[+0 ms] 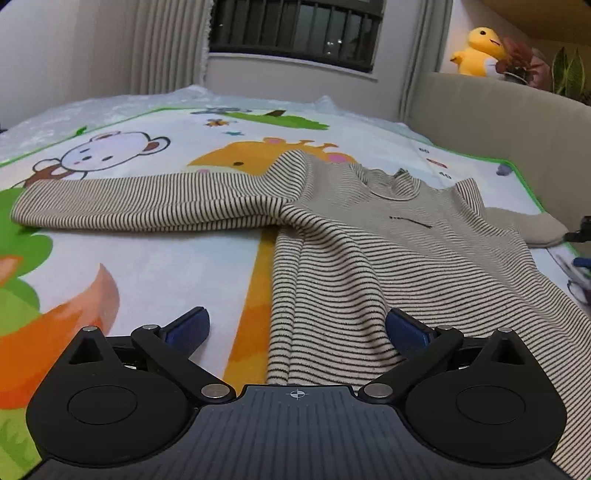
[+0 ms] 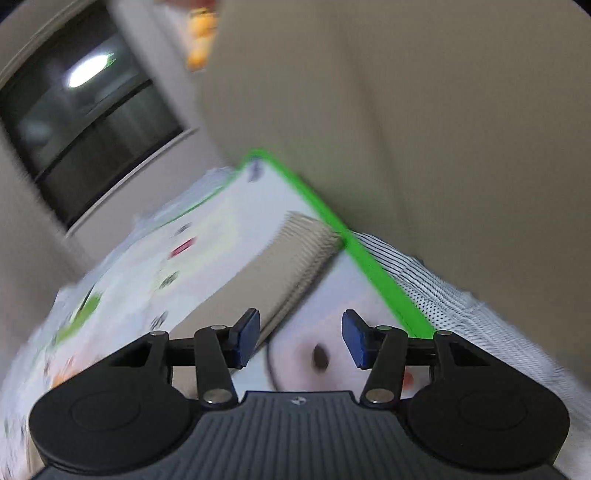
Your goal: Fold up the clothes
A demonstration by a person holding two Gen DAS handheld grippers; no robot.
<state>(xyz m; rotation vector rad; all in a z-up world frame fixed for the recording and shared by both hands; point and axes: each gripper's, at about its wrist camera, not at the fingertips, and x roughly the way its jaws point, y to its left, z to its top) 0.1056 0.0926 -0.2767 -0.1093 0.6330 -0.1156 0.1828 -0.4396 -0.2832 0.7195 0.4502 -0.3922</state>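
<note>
A beige long-sleeved top with thin dark stripes (image 1: 369, 236) lies flat on a cartoon play mat (image 1: 147, 266). One sleeve (image 1: 147, 199) stretches out to the left. My left gripper (image 1: 297, 328) is open, low at the hem, with the left bottom corner of the top between its blue pads (image 1: 404, 328). In the blurred, tilted right wrist view, my right gripper (image 2: 301, 341) is open and empty above the mat (image 2: 207, 243), just short of the other sleeve's cuff (image 2: 295, 262).
A beige padded headboard or wall (image 1: 498, 122) runs along the mat's green right edge (image 2: 369, 266). A yellow plush duck (image 1: 478, 51) and plants sit on top of it. A barred window (image 1: 295, 33) and curtains are behind.
</note>
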